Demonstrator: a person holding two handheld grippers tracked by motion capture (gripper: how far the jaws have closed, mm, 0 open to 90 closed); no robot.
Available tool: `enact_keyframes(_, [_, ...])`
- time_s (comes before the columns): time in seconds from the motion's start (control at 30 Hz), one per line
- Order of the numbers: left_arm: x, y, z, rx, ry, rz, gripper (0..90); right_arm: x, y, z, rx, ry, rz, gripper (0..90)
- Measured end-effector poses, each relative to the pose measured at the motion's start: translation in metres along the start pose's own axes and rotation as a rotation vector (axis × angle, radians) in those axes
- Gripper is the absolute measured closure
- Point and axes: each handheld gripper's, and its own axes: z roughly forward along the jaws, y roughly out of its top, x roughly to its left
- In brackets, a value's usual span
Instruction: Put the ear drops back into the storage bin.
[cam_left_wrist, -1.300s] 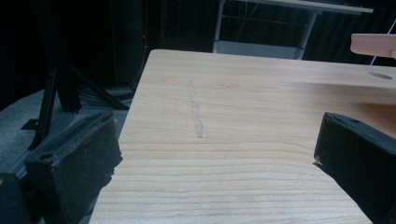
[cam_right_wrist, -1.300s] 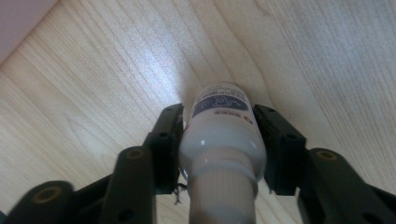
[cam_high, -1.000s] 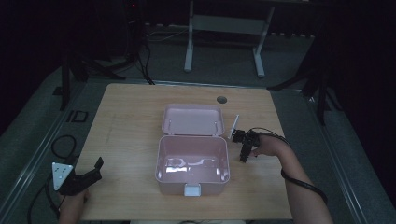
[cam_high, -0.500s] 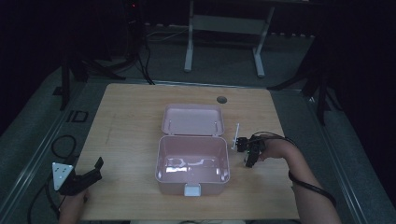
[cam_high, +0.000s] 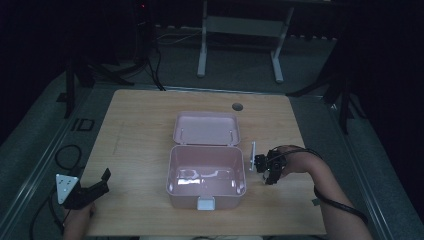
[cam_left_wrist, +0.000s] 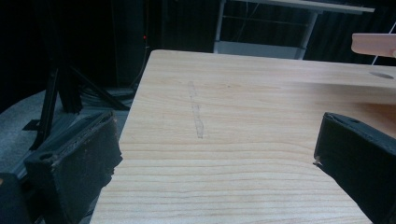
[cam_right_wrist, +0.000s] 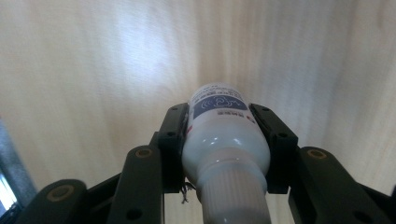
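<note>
Open box (cam_high: 206, 180) mid-table (cam_high: 135, 130), bottle (cam_right_wrist: 224, 140) in right claw (cam_high: 270, 172) (just right of it), left claw (cam_high: 97, 187) near-left.

A pale wooden table (cam_high: 150, 125) is standing on grey flooring (cam_high: 45, 150) in a dark room. A round hole (cam_high: 237, 106) is sitting near its far edge. Beyond it, a white metal frame (cam_high: 240, 30) is standing on two legs, with dark stands (cam_high: 75, 80) and cables (cam_high: 155, 65) trailing beside it.
</note>
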Motion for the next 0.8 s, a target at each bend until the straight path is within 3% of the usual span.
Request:
enact_keyframes(0.2, [0.0,0.0,0.0,0.0,0.001,-0.002,0.5,0.009,0.001,-0.003,-0.011,0.016,-0.033,59.6])
enact_keyframes(0.8, [0.0,0.0,0.0,-0.001,0.003,-0.006,0.5,0.025,0.005,-0.033,0.009,0.008,-0.044,59.7])
